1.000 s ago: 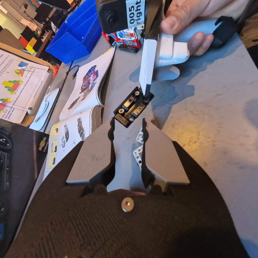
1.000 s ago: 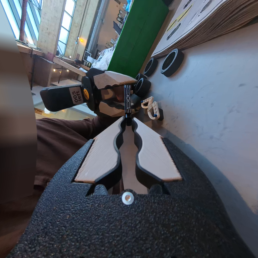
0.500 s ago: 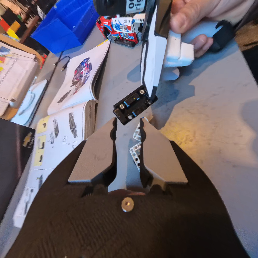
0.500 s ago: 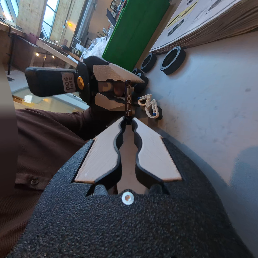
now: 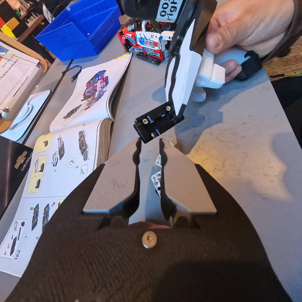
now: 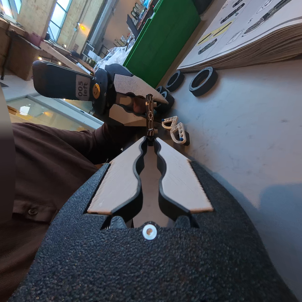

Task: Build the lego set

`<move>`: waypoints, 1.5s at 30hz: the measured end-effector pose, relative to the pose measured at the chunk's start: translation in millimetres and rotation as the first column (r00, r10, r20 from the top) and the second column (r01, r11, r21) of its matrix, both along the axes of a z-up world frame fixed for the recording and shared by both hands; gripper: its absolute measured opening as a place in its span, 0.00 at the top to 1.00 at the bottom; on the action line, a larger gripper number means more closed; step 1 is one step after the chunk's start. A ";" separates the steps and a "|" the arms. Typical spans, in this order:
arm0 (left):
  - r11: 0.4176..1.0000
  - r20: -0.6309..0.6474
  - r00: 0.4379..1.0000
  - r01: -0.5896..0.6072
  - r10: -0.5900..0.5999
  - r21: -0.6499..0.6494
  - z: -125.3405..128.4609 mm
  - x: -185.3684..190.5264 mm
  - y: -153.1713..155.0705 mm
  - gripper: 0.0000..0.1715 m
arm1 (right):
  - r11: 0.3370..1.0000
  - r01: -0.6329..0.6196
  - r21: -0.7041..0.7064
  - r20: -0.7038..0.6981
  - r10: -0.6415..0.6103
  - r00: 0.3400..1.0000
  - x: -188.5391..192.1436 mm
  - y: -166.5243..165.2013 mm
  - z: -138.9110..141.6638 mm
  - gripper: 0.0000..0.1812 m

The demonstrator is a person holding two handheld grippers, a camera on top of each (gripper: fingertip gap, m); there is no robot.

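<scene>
My right gripper (image 6: 150,140) is shut on one end of a black lego assembly (image 6: 149,114) with a printed strip, and holds it above the grey table (image 6: 245,130). In the left wrist view the same assembly (image 5: 156,122) shows its blue-pinned underside below the right gripper's white fingers (image 5: 181,78). My left gripper (image 5: 149,141) is open and empty; the assembly's near corner hangs just at its fingertips. In the right wrist view the left gripper (image 6: 147,106) stands open behind the assembly. Two white lego frames (image 6: 177,130) lie on the table beside it and partly show under my left fingers (image 5: 157,178).
An open instruction book (image 5: 65,155) lies to the left, with a black box (image 5: 11,166) beyond it. A red lego truck (image 5: 143,45) and a blue bin (image 5: 78,32) stand at the back. Black tyres (image 6: 203,83) lie beside the book's edge (image 6: 245,54). Less than 4 cm separates the two grippers' tips.
The right gripper has tilted and turned the black assembly and brought it nearer to my left fingertips. Both grippers keep the same opening.
</scene>
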State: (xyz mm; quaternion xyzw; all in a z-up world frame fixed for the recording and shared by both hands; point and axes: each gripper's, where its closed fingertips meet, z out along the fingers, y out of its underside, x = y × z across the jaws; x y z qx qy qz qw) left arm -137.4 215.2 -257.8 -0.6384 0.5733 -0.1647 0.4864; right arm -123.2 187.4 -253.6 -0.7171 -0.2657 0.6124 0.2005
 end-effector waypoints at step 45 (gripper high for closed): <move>0.991 0.040 0.991 0.128 -0.130 0.042 13.2 14.2 -26.0 0.95 | 0.490 -0.164 0.856 0.286 -0.185 0.940 -1.1 0.1 8.5 0.95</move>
